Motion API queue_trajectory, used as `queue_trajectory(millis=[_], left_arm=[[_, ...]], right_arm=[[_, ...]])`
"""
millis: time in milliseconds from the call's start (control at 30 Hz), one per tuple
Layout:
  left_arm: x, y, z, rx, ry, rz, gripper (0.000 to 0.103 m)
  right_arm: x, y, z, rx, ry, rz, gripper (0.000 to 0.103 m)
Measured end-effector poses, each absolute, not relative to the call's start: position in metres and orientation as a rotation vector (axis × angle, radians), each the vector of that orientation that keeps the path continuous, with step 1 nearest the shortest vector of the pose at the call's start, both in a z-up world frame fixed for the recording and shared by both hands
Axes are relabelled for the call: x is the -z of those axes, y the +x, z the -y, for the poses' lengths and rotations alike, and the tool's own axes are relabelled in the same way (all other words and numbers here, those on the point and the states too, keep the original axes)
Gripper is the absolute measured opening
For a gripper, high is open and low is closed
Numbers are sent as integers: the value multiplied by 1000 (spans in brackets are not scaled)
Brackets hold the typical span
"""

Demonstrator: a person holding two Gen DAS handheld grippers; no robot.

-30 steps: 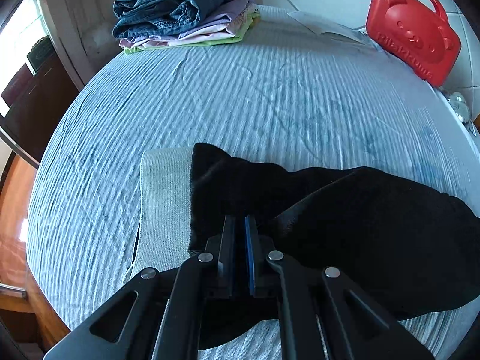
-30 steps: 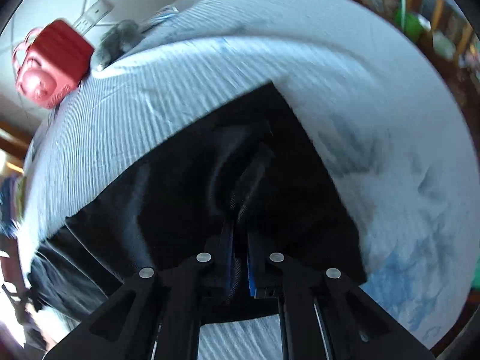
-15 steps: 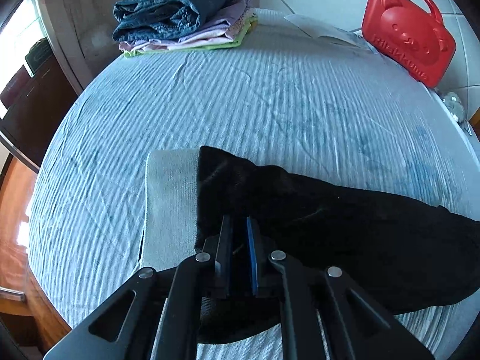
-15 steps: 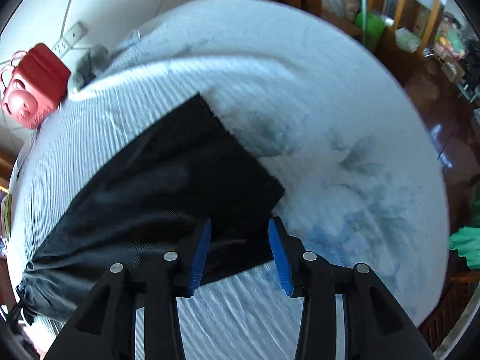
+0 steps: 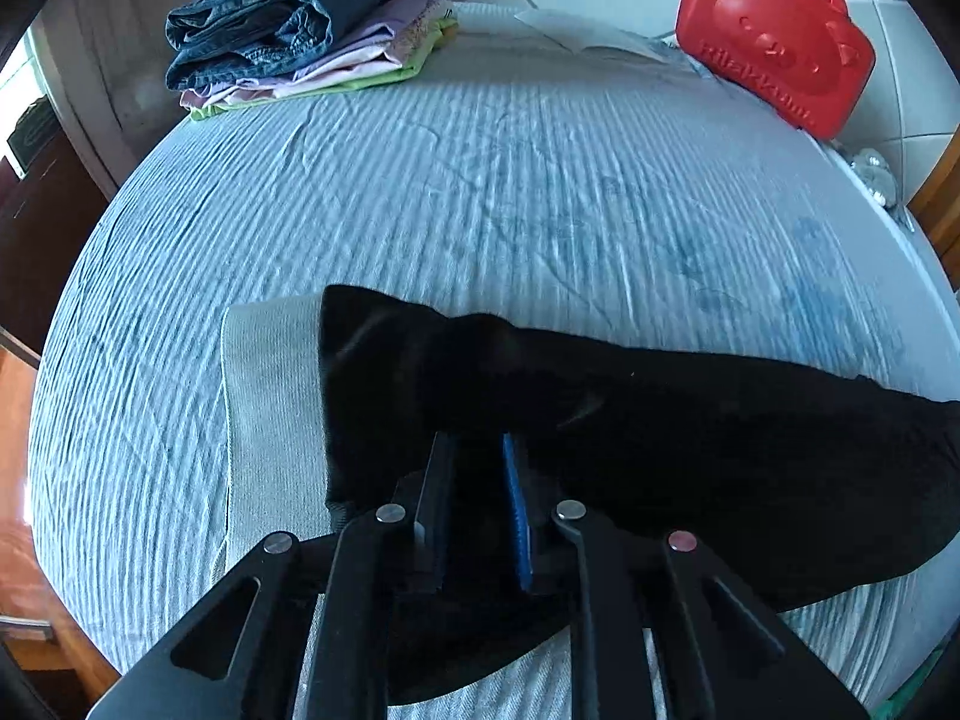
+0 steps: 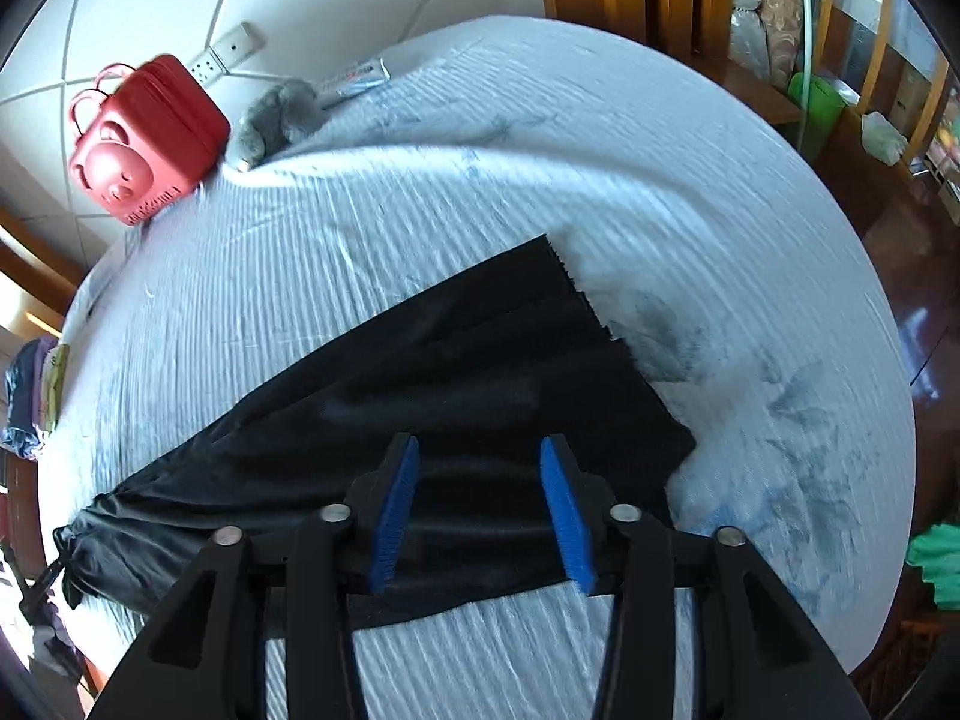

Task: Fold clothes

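**Black garment laid flat, both grips off — line up the next fold**

Your black garment (image 5: 690, 420) lies stretched across the lower half of the left wrist frame, flat on the pale blue striped bedsheet (image 5: 480, 210). Its grey waistband (image 5: 270, 396) shows at the left end. In the right wrist frame the same cloth runs from lower left to the centre, its straight hem edge at centre right.

Your left gripper (image 5: 477, 468) sits low over the waistband end. Its jaws stand a little apart with dark cloth showing behind the gap, and nothing appears pinched between them. Your right gripper (image 6: 477, 468) hovers over the hem end with its jaws wide apart and holding nothing.

By the look of it, you are between folds: the piece is spread out and released. The next move likely calls for both grips to take matching edges, one at each end, so the cloth lifts evenly and folds over without twisting.

At the upper left of the left wrist frame sits the stack of folded clothes (image 5: 300, 30), the likely place for this piece once folded. A red bear-face case (image 5: 780, 36) stands at the upper right, well apart from the garment.
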State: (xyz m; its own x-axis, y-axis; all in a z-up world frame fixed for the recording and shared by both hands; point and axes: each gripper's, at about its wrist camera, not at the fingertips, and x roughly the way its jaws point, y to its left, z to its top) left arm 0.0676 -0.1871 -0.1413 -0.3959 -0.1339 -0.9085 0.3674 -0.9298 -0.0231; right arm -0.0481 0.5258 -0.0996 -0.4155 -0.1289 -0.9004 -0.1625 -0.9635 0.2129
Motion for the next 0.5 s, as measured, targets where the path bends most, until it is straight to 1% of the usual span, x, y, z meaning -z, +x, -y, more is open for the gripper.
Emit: queue_trajectory(millis=[33, 200, 233, 267, 300, 367, 433, 500], left_arm=[[142, 66, 189, 2373, 1517, -321, 17], [142, 50, 197, 2345, 1487, -310, 17], [142, 47, 197, 2340, 1477, -302, 17], [143, 44, 197, 2337, 1470, -290, 17], [142, 42, 195, 2330, 1469, -275, 17], [138, 39, 190, 2312, 1473, -242, 17], [123, 43, 177, 2333, 1441, -221, 17], [106, 47, 148, 2358, 1415, -224, 17]], right_arm=[[102, -53, -526, -2583, -1689, -419, 56], [120, -79, -535, -2530, -1730, -356, 56], [126, -85, -535, -2520, -1756, -334, 48], [131, -89, -536, -2505, -1786, -300, 28], [137, -94, -535, -2481, -1807, -238, 22], [138, -103, -540, -2469, -1756, -173, 21], [128, -108, -551, -2506, -1709, -214, 22], [115, -110, -557, -2588, -1701, -234, 22]])
